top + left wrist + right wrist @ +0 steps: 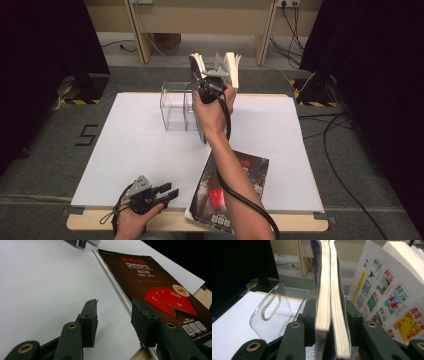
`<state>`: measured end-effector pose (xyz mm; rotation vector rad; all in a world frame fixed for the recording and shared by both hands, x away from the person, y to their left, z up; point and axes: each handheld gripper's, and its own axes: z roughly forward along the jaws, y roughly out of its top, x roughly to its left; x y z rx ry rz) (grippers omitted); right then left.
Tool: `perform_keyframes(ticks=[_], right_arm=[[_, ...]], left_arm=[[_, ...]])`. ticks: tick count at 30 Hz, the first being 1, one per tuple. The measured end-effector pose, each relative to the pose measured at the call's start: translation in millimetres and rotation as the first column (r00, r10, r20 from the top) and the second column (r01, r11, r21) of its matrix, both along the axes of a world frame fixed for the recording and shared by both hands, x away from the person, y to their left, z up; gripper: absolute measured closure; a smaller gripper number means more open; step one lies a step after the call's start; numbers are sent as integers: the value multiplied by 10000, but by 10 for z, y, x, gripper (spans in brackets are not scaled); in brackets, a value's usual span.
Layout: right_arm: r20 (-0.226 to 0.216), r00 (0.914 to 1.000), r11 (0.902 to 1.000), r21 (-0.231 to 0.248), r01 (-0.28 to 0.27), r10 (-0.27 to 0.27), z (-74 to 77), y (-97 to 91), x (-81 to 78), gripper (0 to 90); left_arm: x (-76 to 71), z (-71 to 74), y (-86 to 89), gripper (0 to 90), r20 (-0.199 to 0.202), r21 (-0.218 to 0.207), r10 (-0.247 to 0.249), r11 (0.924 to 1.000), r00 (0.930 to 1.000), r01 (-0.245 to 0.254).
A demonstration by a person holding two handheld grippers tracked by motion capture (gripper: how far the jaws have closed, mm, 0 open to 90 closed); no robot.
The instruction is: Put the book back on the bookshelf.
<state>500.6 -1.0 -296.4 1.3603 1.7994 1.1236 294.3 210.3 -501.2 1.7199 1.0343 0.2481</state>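
— Books first: where are they?

— Two stand upright between the jaws of the right gripper, held up over the far middle of the table, just right of a clear plastic rack. In the right gripper view the jaws flank both books closely; whether the pads press on them I cannot tell.

— Anything beside them?

— Another book with a page of colourful pictures leans at the right, just behind.

— And the left gripper?

— It rests at the near edge, jaws apart with nothing between them, pointing toward a dark magazine that lies flat at the near right.
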Motion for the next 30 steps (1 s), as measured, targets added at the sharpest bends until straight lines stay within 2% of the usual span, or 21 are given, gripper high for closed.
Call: perform_keyframes(ticks=[1,2,4,8,13,19,22,25,27,30], right_arm=[[-326,9995,9998,184,-35,41,16,6,43,665],[-326,9995,9998,184,-35,41,16,6,43,665],[-721,9974,9998,177,-10,22,20,12,110,663],[-1209,9926,9995,306,-54,91,35,0,187,653],[-1517,9884,9997,242,24,13,41,9,248,673],[-1549,9877,9996,150,249,-222,32,-3,263,759],[-1483,9887,9995,175,250,-221,23,-15,269,764],[-1351,9905,9990,320,302,-256,8,-19,261,767],[-1084,9938,9976,605,329,-263,-20,-37,250,769],[-893,9955,9962,775,399,-329,-36,-45,244,769]], left_arm=[[1,0,1,553,1,3,7,10000,10000,-7],[2,1,3,553,1,3,13,10000,10000,-13],[2,6,8,553,10,-28,30,10000,10000,-30],[1,-2,0,553,-21,1,-20,10000,10000,20],[4,2,1,553,-25,-96,21,10000,10000,-22],[0,1,-6,557,-26,-84,8,10000,10000,-8],[-3,1,-9,557,-22,-51,-11,10000,10000,10],[-2,4,-4,557,19,-49,16,10000,10000,-16],[3,9,8,557,34,-66,46,10000,10000,-46],[5,9,10,557,40,-75,41,10000,10000,-41]])
